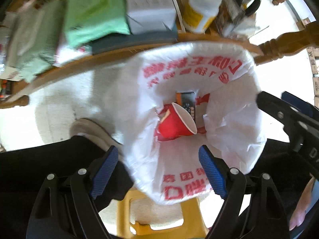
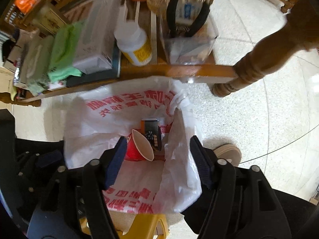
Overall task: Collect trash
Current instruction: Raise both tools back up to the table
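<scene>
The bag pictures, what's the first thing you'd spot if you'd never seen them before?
The big white plastic bag with red writing, standing wide open on the floor, grabs the eye first. At its bottom lie a red paper cup on its side and a small dark box just behind it. Both grippers, left and right, hang open above the bag, in front of a cluttered wooden table.

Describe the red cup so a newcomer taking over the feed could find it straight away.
Start at the white plastic bag with red lettering, standing open on the floor in front of the wooden table. Look down to its bottom: the red cup lies on its side there, pale inside facing up. Its neighbour, a small dark box with an orange edge, is flat and rectangular; the cup alone is round and red.
</scene>
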Demonstrator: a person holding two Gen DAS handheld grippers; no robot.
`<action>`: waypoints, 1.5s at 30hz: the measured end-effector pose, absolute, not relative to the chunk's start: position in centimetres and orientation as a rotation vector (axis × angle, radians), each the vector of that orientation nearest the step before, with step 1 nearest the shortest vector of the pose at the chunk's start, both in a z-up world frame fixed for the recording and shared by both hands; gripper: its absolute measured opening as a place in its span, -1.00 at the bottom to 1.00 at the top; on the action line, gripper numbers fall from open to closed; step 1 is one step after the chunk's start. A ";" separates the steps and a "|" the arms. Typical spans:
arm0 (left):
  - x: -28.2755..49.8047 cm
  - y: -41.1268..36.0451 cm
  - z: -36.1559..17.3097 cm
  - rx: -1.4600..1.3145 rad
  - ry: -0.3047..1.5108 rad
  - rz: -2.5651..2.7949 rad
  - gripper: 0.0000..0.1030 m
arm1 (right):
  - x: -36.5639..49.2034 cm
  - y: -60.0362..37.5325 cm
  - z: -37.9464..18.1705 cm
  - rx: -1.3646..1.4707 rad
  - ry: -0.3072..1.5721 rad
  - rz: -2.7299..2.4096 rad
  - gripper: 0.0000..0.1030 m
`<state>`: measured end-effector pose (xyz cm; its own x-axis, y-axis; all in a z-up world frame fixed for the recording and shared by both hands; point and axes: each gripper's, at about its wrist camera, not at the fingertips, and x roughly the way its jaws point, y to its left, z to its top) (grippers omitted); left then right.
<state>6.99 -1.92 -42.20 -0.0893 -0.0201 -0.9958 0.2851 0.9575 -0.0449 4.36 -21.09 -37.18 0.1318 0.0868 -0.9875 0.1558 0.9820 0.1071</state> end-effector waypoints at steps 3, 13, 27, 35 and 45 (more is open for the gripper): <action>6.0 -0.9 -38.4 0.217 1.591 -0.280 0.58 | 2.9 -21.3 -34.0 0.219 1.395 -0.018 0.59; 6.0 2.3 -19.1 0.278 1.366 -0.346 0.66 | 0.3 -21.5 -18.7 0.125 1.207 0.099 0.59; 17.9 1.6 0.3 0.220 1.219 -0.204 0.68 | 9.6 -23.5 2.0 -0.025 0.968 0.153 0.70; 22.9 0.9 1.4 0.121 1.288 -0.180 0.68 | 16.4 -24.2 4.4 0.000 0.994 0.205 0.70; 27.6 0.0 -2.2 0.015 1.392 -0.104 0.68 | 22.2 -22.3 3.6 -0.037 1.066 0.300 0.70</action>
